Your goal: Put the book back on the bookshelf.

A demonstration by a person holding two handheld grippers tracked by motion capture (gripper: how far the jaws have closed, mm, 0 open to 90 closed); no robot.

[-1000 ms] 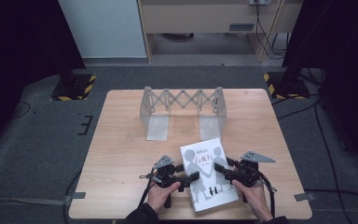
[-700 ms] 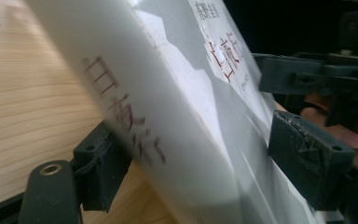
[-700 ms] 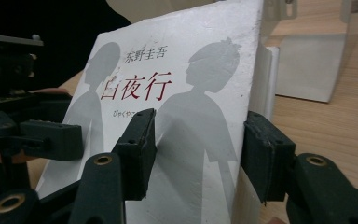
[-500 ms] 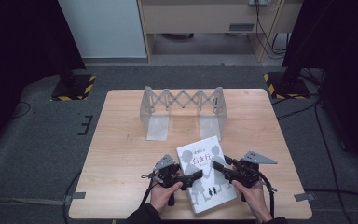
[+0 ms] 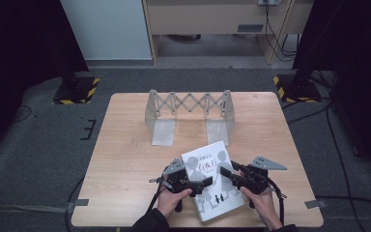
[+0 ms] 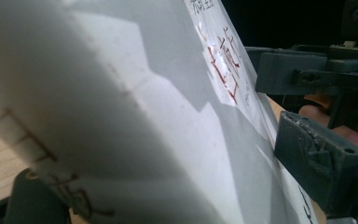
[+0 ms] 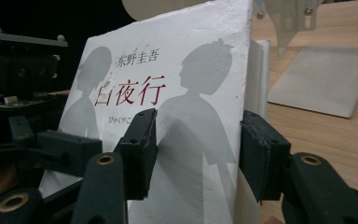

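So the book (image 5: 213,179) sits at the near edge of the table (image 5: 125,159), long axis running away from you toward the bookend rack (image 5: 189,116), and you've got a gripper on each long side. Your right gripper (image 7: 196,154) is clamped across its edge, while the left gripper's (image 5: 200,184) jaws have just been opening around the other edge, so I can't tell if they're pressing. Cover reads 東野圭吾 and 白夜行 in red.

The book (image 6: 121,93) looms blurred (too close), hiding the left tongs' own jaws.
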